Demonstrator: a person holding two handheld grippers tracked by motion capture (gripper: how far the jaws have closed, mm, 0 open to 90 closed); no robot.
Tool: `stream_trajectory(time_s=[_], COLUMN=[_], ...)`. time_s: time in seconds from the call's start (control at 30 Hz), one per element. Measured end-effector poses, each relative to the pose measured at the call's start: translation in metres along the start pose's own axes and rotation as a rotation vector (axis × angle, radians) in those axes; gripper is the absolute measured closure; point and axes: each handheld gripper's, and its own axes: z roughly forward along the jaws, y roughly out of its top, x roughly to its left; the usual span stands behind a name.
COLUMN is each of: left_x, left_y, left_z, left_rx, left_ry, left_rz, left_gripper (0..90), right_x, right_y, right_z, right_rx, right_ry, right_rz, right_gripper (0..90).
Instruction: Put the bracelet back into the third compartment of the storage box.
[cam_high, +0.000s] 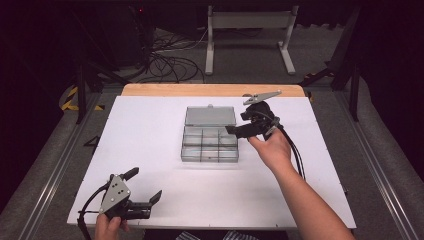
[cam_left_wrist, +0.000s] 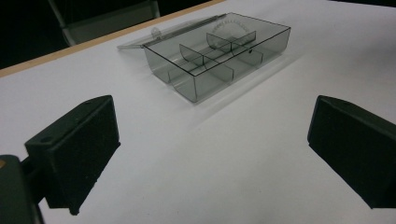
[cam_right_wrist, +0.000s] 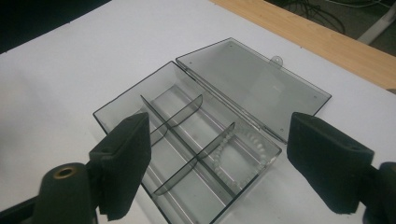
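Black jaws of your right gripper (cam_high: 239, 125) stand wide apart, empty, hovering just above the clear compartment box (cam_high: 209, 141) mid-surface. Its lid (cam_right_wrist: 254, 86) already lies flat open behind. A pale bead bracelet (cam_right_wrist: 243, 148) sits in one compartment, so placing looks done; closing the lid is probably left. Your left gripper (cam_high: 145, 185) is open too, empty, near the front edge of the white surface (cam_high: 150, 125), well apart from the box.
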Motion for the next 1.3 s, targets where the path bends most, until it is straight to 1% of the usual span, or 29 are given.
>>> stream_trajectory(time_s=[0.03,0.27,0.4,0.57,0.7,0.77,0.93,1.0,1.17,1.3], left_x=[0.000,0.000,0.000,-0.001,0.000,0.000,-0.001,-0.001,0.000,-0.001], left_y=[0.000,0.000,0.000,0.000,0.000,0.000,0.000,0.000,0.000,0.000], left_z=[0.000,0.000,0.000,0.000,0.000,0.000,0.000,0.000,0.000,0.000], left_rx=[0.000,0.000,0.000,0.002,0.004,0.001,-0.001,-0.001,-0.001,-0.001], left_ry=[-0.002,-0.003,-0.002,0.000,-0.001,-0.001,0.002,0.003,0.002,0.004], left_rz=[-0.007,-0.004,-0.003,-0.002,-0.001,-0.003,0.000,0.005,0.000,0.004], left_gripper=[2.9,2.9,2.8,2.9,2.9,2.9,2.9,2.9,2.9,2.8], right_x=[0.001,0.007,0.009,0.013,0.016,0.018,0.021,0.022,0.027,0.030], right_y=[0.000,0.000,-0.002,-0.004,-0.007,-0.009,-0.016,-0.020,-0.028,-0.038], right_z=[-0.001,-0.013,-0.019,-0.028,-0.033,-0.036,-0.045,-0.049,-0.060,-0.070], right_rx=[0.000,-0.027,-0.031,-0.059,-0.060,-0.066,-0.101,-0.115,-0.126,-0.142], right_ry=[-0.003,-0.002,-0.012,-0.015,-0.015,-0.017,-0.002,-0.004,-0.014,-0.008], right_rz=[-0.005,-0.027,-0.046,-0.067,-0.087,-0.095,-0.091,-0.096,-0.120,-0.122], right_gripper=[21.8,17.5,13.0,9.0,7.1,6.6,5.4,5.2,5.2,5.2])
